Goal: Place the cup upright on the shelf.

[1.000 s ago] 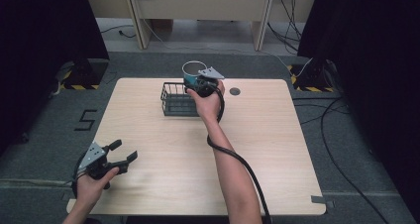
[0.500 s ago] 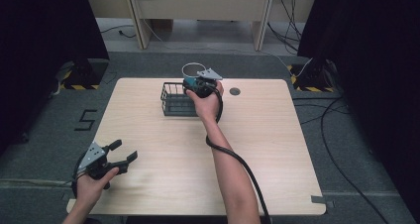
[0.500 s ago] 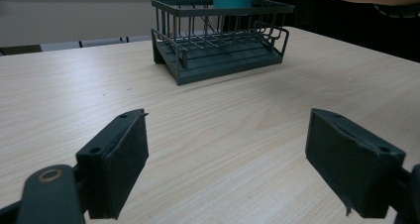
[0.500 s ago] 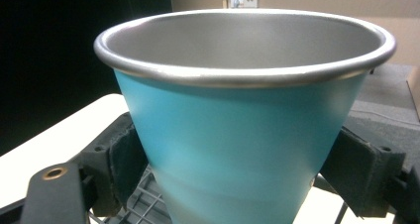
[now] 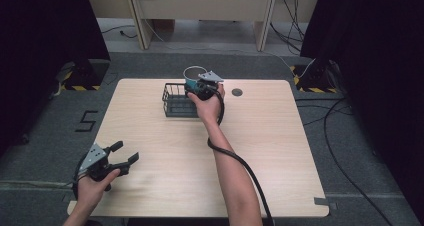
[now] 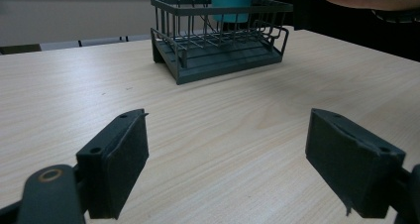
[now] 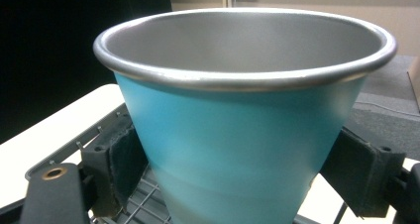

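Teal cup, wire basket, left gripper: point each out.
teal cup (image 7: 237,149), right gripper view, on its outer wall.
wire basket (image 6: 218,60), left gripper view, on its floor.
left gripper (image 5: 125,153), high view, between its open fingertips.

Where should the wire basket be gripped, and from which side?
Grip the top rim wire of the basket from above, on the left end, away from the cup held by the right gripper. The rim is a thin bar with open gaps below, so one of the fingers fits inside.

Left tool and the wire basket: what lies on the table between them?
Nothing: in the left gripper view only bare wooden table runs from the open left tool to the wire basket. The high view agrees.
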